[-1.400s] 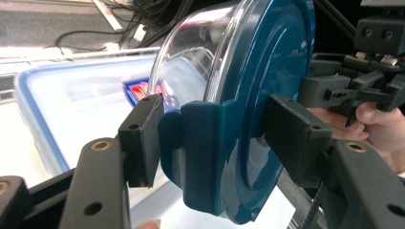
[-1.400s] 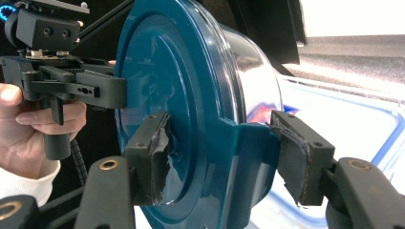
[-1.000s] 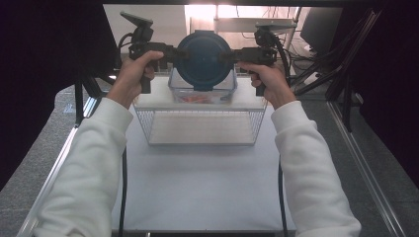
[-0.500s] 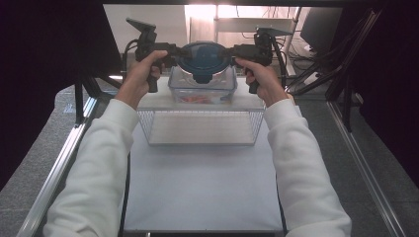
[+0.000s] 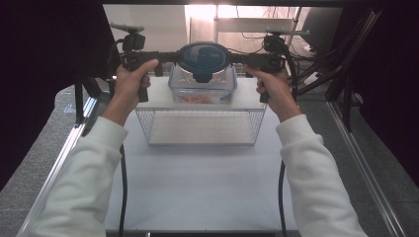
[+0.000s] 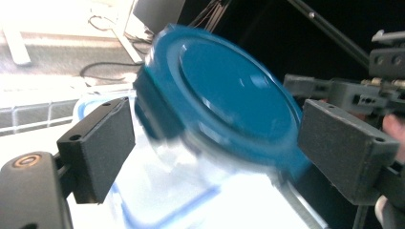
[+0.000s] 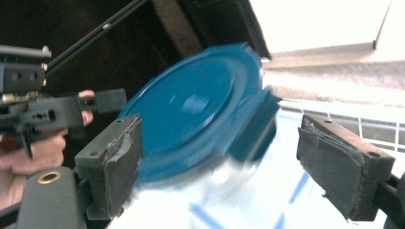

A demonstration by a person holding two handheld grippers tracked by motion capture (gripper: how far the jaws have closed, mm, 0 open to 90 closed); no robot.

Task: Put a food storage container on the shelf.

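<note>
Container [image 5: 202, 84] on rack [image 5: 158, 98] (lid [image 5: 203, 58] atop).

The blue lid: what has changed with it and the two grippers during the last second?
The blue lid, pinched from both sides by the left gripper and right gripper, came down from above onto the clear container and tipped flatter. The container, the white shelf and the wire basket stayed in place.

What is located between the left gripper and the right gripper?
In the high view, the blue-lidded clear container sits between the left gripper and right gripper, on the wire rack's shelf.
</note>
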